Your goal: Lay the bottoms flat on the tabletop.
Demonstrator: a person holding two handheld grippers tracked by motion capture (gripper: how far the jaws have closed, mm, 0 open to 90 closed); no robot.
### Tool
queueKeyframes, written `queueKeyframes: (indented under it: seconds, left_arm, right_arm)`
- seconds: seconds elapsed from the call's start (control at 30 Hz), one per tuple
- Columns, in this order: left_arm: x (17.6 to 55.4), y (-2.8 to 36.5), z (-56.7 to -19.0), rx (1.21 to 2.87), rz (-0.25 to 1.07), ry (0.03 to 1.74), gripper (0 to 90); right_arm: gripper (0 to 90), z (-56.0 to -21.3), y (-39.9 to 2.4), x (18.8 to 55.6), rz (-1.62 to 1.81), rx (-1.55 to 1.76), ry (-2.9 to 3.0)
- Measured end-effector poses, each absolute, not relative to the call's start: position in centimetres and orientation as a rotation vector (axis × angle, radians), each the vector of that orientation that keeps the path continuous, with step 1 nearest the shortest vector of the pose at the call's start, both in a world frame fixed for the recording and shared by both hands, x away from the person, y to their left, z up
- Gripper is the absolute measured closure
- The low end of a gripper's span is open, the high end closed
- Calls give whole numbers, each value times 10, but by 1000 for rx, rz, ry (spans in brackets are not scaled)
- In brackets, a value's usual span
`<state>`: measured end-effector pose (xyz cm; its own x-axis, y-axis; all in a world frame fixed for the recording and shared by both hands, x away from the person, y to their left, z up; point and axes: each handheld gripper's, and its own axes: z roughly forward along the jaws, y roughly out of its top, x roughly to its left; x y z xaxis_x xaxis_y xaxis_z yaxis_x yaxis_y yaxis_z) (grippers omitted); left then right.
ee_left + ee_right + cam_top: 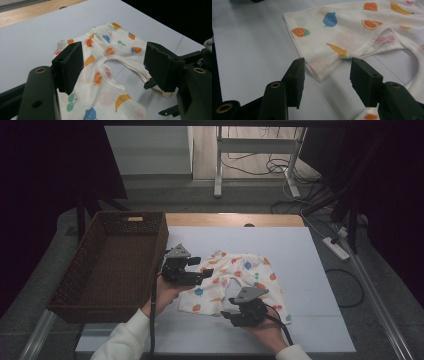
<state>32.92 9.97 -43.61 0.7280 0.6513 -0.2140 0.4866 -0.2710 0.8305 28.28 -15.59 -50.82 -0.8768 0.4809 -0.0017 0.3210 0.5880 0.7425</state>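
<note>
Two sleeved forearms are coming in at the bottom of the high view, each hand holding a gripper over the white mat (300,265). Baby pants (235,280), white with fruit prints, are lying flat near the mat's middle, just right of the wicker basket (107,265). Their long axis is running slantwise: the elastic waistband is pointing toward the far side, and the two short legs are spreading toward the person, one to the near left, one to the near right.

Left gripper (197,270) is hovering at the pants' left edge by the waistband, jaws standing apart with nothing pinched; its own view is looking down across the crotch curve (112,60). Right gripper (231,314) is sitting at the near-right leg, jaws apart, with a hem corner (319,75) lying on the mat just ahead of them, unclamped.
</note>
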Motion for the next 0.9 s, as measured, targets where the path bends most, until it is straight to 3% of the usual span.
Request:
queueKeyframes:
  seconds: [0.9]
  left_arm:
    - [329, 100, -436, 1927, 207, 876, 313]
  right_arm:
    - [454, -531, -112, 293, 1043, 593, 2693]
